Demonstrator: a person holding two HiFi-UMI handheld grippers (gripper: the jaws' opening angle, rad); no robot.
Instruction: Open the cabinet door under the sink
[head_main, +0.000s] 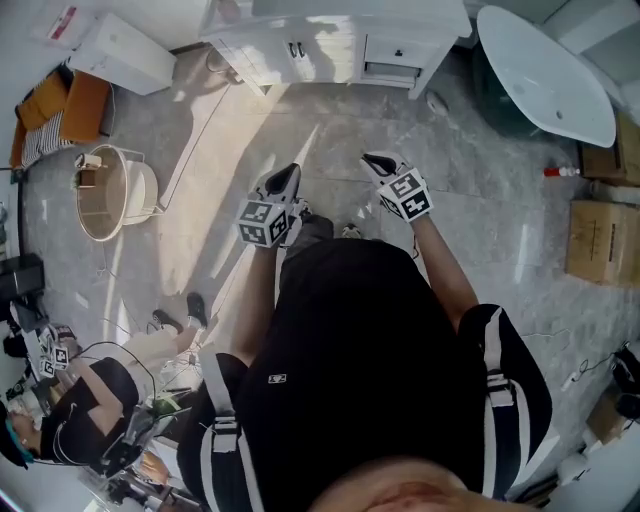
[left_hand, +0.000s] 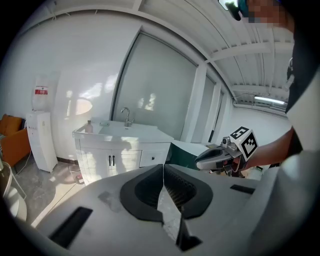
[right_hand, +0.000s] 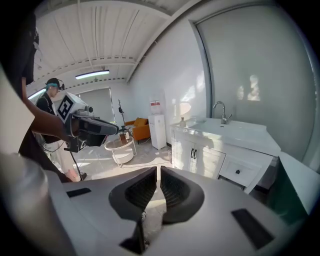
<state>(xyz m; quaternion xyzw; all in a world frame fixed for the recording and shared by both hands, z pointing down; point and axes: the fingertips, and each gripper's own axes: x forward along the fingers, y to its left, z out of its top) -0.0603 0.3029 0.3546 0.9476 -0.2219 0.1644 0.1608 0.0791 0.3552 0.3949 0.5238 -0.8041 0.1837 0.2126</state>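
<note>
Grey tiled floor (head_main: 480, 220) is stretching out ahead. White vanity (head_main: 335, 40) is standing across it, well apart from both grippers. The paired cabinet doors (head_main: 296, 48) under the sink (right_hand: 235, 131) are sitting closed, with dark handles (left_hand: 111, 160) side by side. Left gripper (head_main: 286, 178) is pointing toward them, jaws pressed together and holding nothing. Right gripper (head_main: 379, 162) is hovering beside it. Its jaws seem to be together too, showing only a hairline slit, and are empty.
</note>
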